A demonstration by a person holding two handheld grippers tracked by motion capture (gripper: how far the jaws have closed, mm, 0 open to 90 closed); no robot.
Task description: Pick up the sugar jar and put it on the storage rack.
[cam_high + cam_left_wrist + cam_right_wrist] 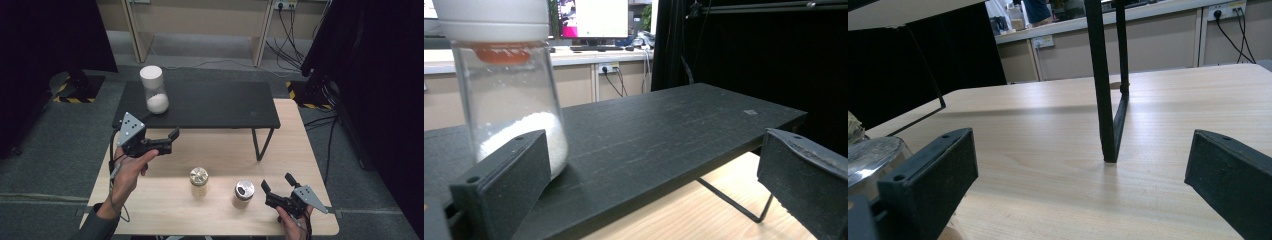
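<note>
The tall jar [154, 90] looks like rigid clear glass or plastic, smooth and likely slippery, bottom-heavy with white grains; best gripped low on its straight wall, below the white cap; it stands upright on the black shelf [220, 107], left end; the left tool [167, 141] hovers near it, jaws apart; the right tool [276, 186], also apart, sits beside a silver-lidded jar [243, 194] on the surface [220, 150].

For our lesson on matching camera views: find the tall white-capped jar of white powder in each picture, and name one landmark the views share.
High view: the white-capped jar stands upright on the left end of the black raised shelf.
Left gripper view: the jar fills the upper left, just behind the left tool's near jaw.
Right gripper view: the jar is not in it.
Shared landmark: the black raised shelf; the right gripper view catches its metal leg.
</note>
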